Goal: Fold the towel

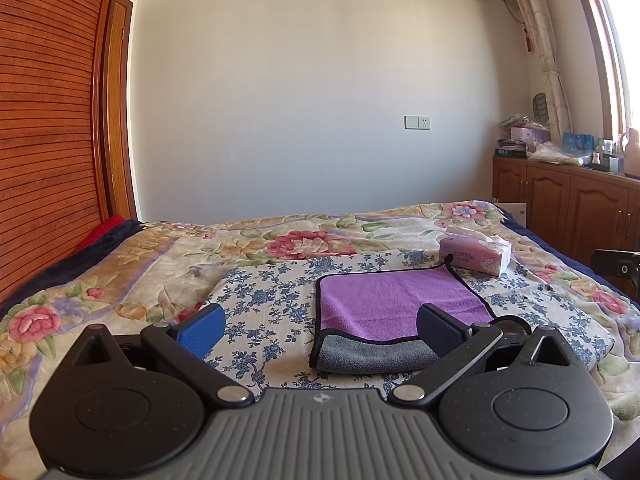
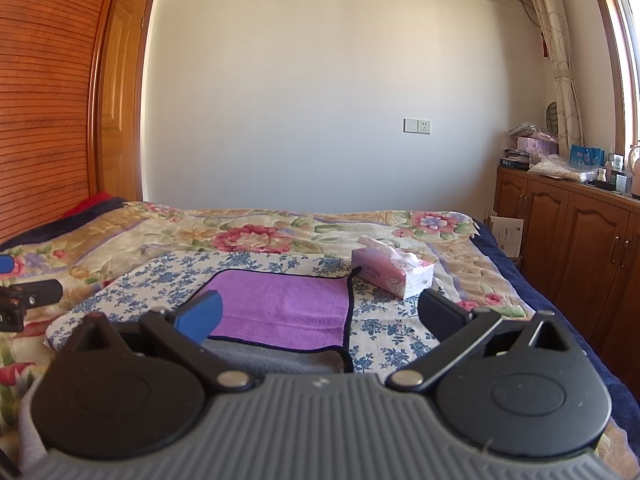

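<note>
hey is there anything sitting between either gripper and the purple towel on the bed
Nothing visible. The purple towel with grey underside lies right ahead of the open left gripper and open right gripper. The pink tissue box sits beyond the towel's far right corner, out of the way.

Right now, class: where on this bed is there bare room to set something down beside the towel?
Free: the blue-flowered cloth left of the purple towel, and the floral quilt behind both, toward the wall. Crowded: the towel's far right corner, where the tissue box sits close.
</note>
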`<control>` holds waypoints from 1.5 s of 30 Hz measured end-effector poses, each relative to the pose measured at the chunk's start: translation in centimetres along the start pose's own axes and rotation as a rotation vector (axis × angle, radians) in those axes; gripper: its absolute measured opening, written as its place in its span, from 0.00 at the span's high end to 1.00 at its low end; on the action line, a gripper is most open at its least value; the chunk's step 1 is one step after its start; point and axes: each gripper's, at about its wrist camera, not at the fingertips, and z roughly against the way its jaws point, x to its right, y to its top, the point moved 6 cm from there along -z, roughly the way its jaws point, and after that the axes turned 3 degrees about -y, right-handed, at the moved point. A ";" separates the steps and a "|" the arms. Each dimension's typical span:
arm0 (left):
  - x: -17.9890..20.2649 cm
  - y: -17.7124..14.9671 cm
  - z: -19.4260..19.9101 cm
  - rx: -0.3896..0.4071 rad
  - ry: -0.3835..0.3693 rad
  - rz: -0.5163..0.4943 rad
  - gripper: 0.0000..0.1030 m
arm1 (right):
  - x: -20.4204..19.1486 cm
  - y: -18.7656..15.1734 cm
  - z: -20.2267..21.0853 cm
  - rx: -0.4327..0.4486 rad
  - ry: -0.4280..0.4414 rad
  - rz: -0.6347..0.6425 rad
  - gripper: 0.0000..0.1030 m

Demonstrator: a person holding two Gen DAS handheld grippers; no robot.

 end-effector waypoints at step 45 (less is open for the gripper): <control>0.9 -0.5 -2.2 -0.050 -0.023 -0.019 0.00 | -0.9 -0.2 -1.8 -0.024 0.023 0.007 0.00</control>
